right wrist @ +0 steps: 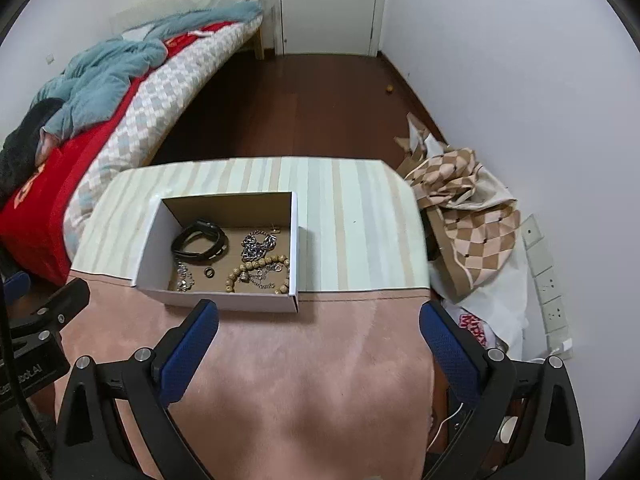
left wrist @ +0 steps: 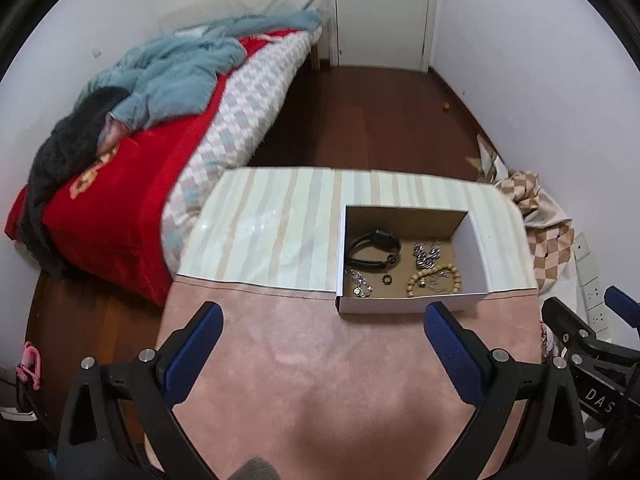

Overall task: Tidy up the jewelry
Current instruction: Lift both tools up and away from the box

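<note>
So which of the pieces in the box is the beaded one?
The tan beaded bracelet, lying at the cardboard box's front right. Its round wooden-looking beads set it apart from the black wristband, silver chain and small dark ring.

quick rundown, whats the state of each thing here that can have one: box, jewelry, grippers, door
cardboard box: open, no lid on, upright on the table
black wristband: in the box, lying coiled
silver chain: in the box, heaped
beaded bracelet: in the box, lying flat
small dark ring: in the box, loose
left gripper: open, empty
right gripper: open, empty
door: closed
</note>
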A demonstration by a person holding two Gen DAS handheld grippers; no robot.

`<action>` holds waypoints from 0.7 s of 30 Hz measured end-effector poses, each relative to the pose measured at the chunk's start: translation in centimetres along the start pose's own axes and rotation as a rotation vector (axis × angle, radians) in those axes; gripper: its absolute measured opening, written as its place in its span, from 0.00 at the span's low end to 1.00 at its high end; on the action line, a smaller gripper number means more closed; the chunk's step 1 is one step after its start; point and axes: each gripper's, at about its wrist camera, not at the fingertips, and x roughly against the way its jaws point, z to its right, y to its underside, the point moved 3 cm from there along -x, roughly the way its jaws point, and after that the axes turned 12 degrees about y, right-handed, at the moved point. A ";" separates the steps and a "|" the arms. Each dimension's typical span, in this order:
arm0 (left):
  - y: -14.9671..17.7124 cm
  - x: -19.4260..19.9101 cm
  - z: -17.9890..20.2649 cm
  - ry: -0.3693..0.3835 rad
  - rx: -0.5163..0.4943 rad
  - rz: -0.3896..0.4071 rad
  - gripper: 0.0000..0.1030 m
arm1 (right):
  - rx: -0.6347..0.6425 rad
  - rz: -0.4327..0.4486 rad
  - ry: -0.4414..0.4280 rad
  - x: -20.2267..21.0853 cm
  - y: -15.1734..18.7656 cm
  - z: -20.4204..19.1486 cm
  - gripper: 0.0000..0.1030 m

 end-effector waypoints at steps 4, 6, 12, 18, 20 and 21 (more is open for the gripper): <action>0.1 3.8 0.6 0.007 -0.012 0.056 1.00 | -0.020 0.040 -0.009 3.6 0.6 1.2 0.99; 0.2 5.8 1.1 0.012 -0.024 0.081 1.00 | -0.030 0.060 -0.014 5.6 1.0 1.9 0.99; 0.9 10.6 1.8 0.037 -0.034 0.138 1.00 | -0.052 0.131 -0.020 11.6 1.7 3.8 0.99; 1.5 14.0 1.9 0.058 -0.019 0.169 1.00 | -0.065 0.190 -0.027 17.2 2.6 5.2 0.99; 1.8 15.1 1.9 0.061 -0.009 0.166 1.00 | -0.067 0.205 -0.021 18.6 2.8 5.5 0.99; 1.9 15.4 2.0 0.060 -0.008 0.163 1.00 | -0.069 0.207 -0.021 19.3 2.9 5.7 0.99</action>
